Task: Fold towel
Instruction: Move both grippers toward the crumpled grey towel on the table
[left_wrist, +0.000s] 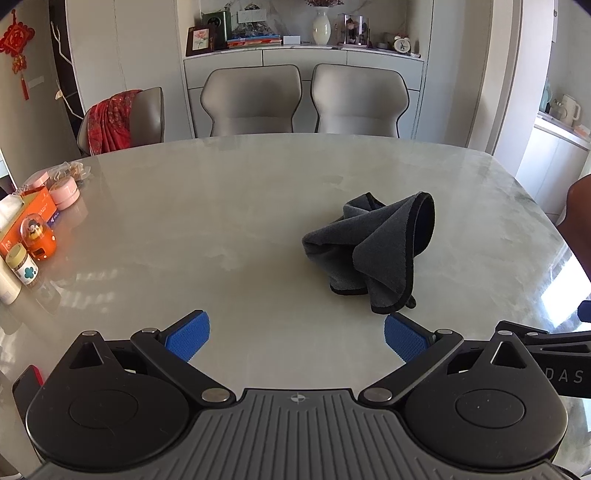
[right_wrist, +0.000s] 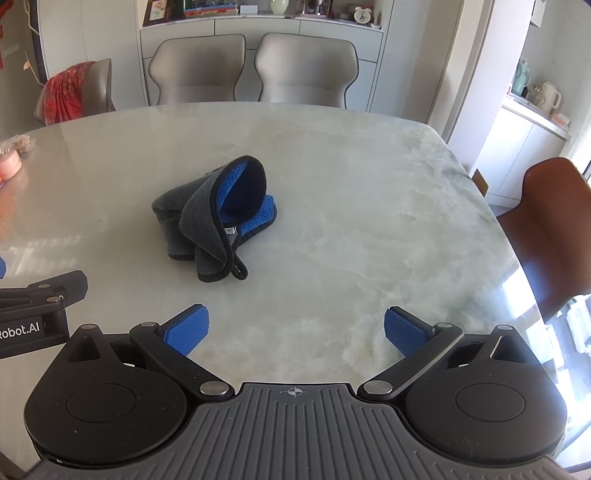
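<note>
A dark grey towel (left_wrist: 373, 247) with a black hem lies crumpled in a heap on the pale marble table (left_wrist: 221, 206). In the right wrist view the towel (right_wrist: 207, 225) shows a blue inner side and a small hanging loop at its near corner. My left gripper (left_wrist: 297, 338) is open and empty, hovering over the table, with the towel just ahead and to its right. My right gripper (right_wrist: 297, 334) is open and empty, with the towel ahead and to its left. Neither gripper touches the towel.
Jars, an orange box and an orange toy (left_wrist: 37, 236) crowd the table's left edge. Two grey chairs (left_wrist: 255, 99) stand at the far side, another with a red cloth (left_wrist: 114, 122) at far left. A brown chair (right_wrist: 554, 229) stands at the right edge.
</note>
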